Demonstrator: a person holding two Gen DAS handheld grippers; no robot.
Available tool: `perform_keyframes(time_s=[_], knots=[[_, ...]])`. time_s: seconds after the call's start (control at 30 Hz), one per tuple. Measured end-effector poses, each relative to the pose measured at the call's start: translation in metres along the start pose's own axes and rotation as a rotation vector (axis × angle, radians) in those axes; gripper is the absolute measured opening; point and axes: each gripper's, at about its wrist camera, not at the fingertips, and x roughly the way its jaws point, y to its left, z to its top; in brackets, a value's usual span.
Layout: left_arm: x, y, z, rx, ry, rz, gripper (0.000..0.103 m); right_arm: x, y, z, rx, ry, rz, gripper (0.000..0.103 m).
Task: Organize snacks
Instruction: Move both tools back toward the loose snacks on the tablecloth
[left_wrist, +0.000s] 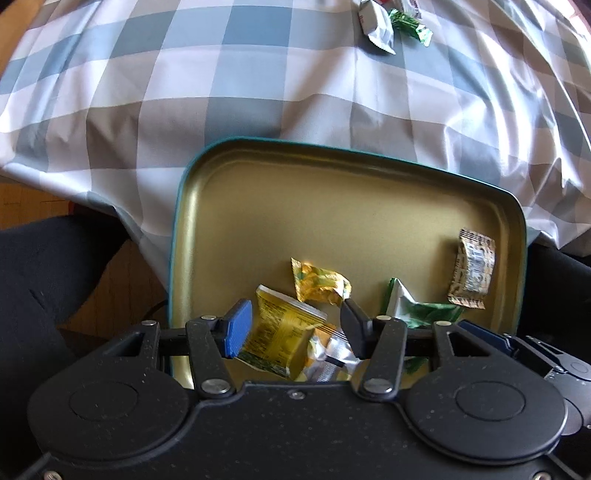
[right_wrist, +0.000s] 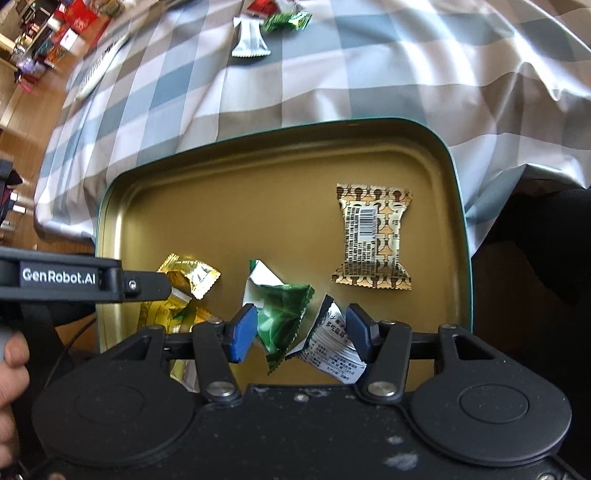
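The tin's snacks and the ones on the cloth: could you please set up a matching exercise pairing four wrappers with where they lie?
Things:
1. gold patterned packet
2. green leaf packet
3. yellow packet
4. silver packet

Places:
A. between the right tool's fingers, in the tin
B. on the checked cloth, outside the tin
C. between the left tool's fingers
D. alone by the tin's right wall

Pairs: 1-D, 2-A, 3-C, 4-B

Both grippers are matte black plastic with silver screws. The right gripper (right_wrist: 299, 334) has blue pads; the left gripper (left_wrist: 295, 328) maybe one, other looks black.
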Motion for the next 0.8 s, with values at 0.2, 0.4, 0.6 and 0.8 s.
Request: perform_keyframes(time_s=[0.2, 0.4, 0.6, 0.8], knots=[[-0.011, 0.007, 0.025, 0.004, -0.009, 0.017, 0.058, 0.001, 0.000, 0.018, 0.004, 0.063, 0.028, 0.057], [-0.026, 0.014, 0.058, -0.013, -0.072, 0.036, 0.058, -0.008, 0.000, 0.046, 0.001, 0.075, 0.039, 0.058], [-0.030, 0.022, 0.102, -0.057, -0.111, 0.028, 0.058, -0.024, -0.003, 0.088, 0.025, 0.025, 0.045, 0.058], [-0.023, 0.026, 0.140, -0.111, -0.130, 0.011, 0.058, -0.028, -0.002, 0.138, 0.049, -0.034, 0.022, 0.059]])
